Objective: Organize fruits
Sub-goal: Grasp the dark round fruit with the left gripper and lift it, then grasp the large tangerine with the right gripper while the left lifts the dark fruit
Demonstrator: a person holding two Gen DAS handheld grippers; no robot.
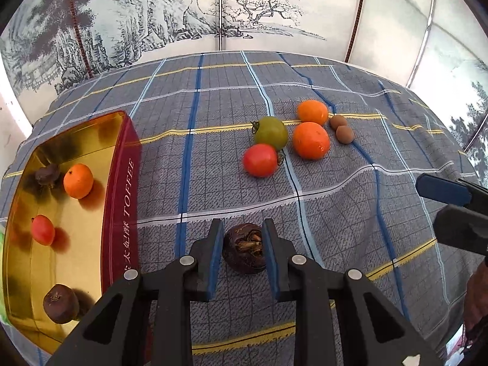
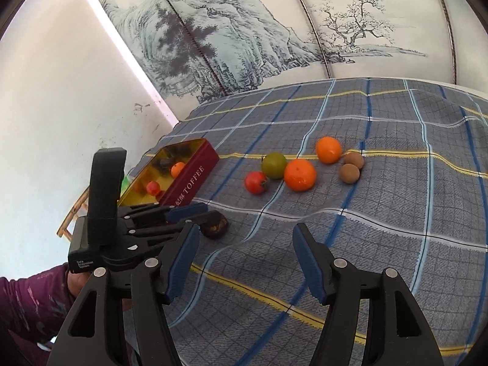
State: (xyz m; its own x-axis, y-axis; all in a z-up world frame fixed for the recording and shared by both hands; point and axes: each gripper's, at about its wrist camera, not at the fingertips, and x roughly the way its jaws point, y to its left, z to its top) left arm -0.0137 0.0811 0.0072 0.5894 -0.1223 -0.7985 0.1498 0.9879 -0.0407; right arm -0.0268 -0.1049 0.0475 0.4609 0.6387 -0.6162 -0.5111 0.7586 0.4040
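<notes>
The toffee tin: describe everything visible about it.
The toffee tin is an open, lidless rectangular box of metal, dark red outside with pale "TOFFEE" lettering and Chinese characters, shiny gold inside. It sits flat on the plaid cloth at the table's left edge. Inside lie a small orange, a red tomato and two dark brown fruits. No gripper touches it.

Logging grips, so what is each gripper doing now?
Left gripper: shut on the dark fruit.
Right gripper: open, holding nothing.
</notes>
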